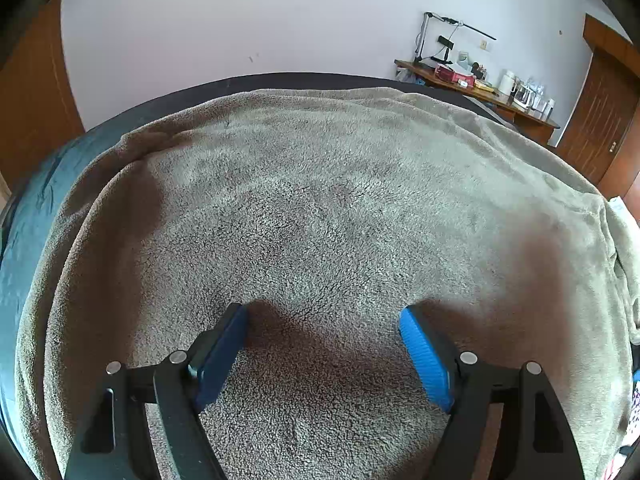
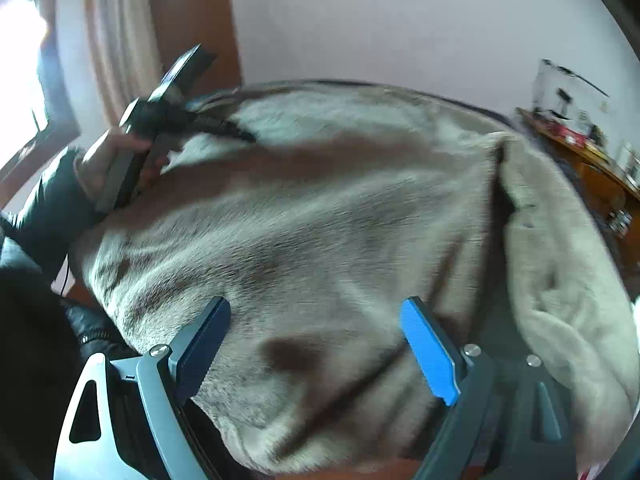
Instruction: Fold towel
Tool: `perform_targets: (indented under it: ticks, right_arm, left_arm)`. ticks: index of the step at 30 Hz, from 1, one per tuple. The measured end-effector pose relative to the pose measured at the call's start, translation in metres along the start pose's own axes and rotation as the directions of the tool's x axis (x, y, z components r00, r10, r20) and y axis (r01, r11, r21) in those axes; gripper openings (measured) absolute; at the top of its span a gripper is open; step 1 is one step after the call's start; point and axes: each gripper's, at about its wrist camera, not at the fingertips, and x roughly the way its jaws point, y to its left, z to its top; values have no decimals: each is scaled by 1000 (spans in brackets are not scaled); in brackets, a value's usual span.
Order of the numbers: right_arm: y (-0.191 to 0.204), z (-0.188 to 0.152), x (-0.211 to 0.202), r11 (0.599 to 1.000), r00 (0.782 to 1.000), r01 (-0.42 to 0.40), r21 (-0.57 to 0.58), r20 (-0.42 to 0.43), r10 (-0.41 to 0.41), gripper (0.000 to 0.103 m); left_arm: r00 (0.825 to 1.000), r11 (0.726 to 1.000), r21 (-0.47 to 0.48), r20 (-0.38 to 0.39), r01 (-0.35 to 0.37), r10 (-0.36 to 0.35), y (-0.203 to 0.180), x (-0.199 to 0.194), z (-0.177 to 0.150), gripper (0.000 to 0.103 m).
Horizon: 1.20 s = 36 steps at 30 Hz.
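A fluffy grey-beige towel [image 1: 320, 200] lies spread over a dark teal surface [image 1: 24, 248], and a doubled layer edge runs along its left side. My left gripper [image 1: 324, 314] is open just over the near part of the towel, with nothing pinched between its blue pads [image 1: 424, 352]. The right wrist view is blurred. It shows the towel [image 2: 320, 220] with a thick folded edge on the right. My right gripper [image 2: 316, 304] stands open above the towel's near edge, with no cloth caught between its pads. At upper left, a hand [image 2: 104, 160] in a dark sleeve holds the left gripper's body.
A cluttered wooden desk [image 1: 492, 96] stands at the back right by the white wall, beside a wooden door [image 1: 600, 128]. A curtain [image 2: 116, 48] and a bright window [image 2: 20, 48] lie to the left. The person's dark clothing [image 2: 32, 340] is close at the lower left.
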Motion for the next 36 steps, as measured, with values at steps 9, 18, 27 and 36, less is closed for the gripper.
perform_targets:
  ticks: [9,18,27,36]
  right_arm:
    - [-84,-38,-78,901,942,272,337,99,-321,89]
    - [-144,-101,-127,593,815,445,671,-28,-579,66]
    - [-152,-130,-116,522,891,288,803,-25,-453,46]
    - [-140,-105,-98,580,863,369,726,-38,-503,24]
  left_arm:
    - [1000,1000,3,-1,-2,2,-1,0,0,81]
    - [1000,1000,11,-3,-9,9,-2,1,0,82]
    - [1000,1000,9,-2,-8,8,-3,0,0,82]
    - [1000,1000,10,-2,-8,8,-2,0,0,82]
